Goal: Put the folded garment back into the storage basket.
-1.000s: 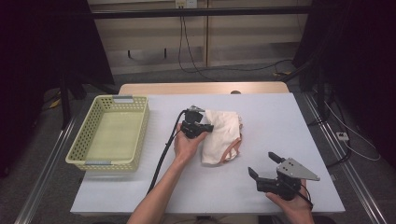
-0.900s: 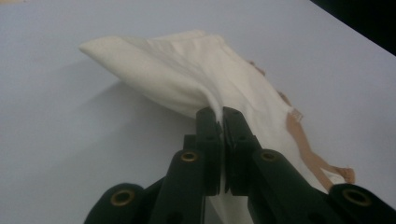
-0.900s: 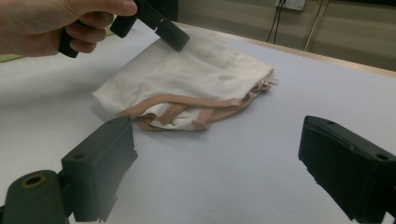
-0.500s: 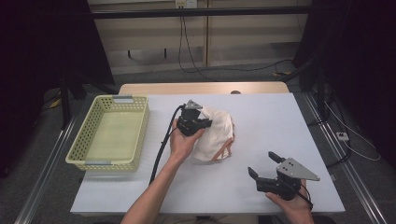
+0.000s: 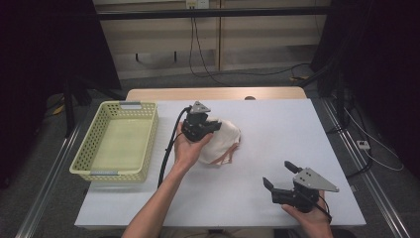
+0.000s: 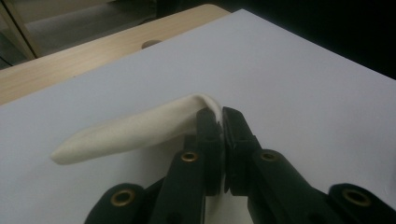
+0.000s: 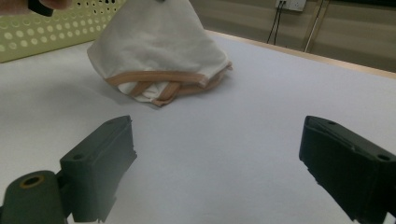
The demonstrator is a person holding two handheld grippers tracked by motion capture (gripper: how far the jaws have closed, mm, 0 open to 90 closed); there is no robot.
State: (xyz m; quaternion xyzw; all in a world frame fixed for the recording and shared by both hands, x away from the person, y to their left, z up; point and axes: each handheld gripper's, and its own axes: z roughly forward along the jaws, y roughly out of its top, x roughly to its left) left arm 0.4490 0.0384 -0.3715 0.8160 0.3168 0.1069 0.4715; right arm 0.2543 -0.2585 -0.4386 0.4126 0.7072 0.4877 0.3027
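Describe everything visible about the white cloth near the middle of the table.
The white cloth looks like soft cream fabric edged with a tan-orange trim that crosses in bands along its lower hem. The left claw is shut on a fold of it and holds that part up, so it hangs in a tent shape with its lower edge bunched on the white table. It lies right of the yellow basket. The right claw stands open, apart from it.

On the table [image 5: 257, 198], the basket [image 5: 116, 144] lies left of the cloth [image 5: 223, 141], my right gripper [image 5: 282, 177] sits nearer me, rightward.
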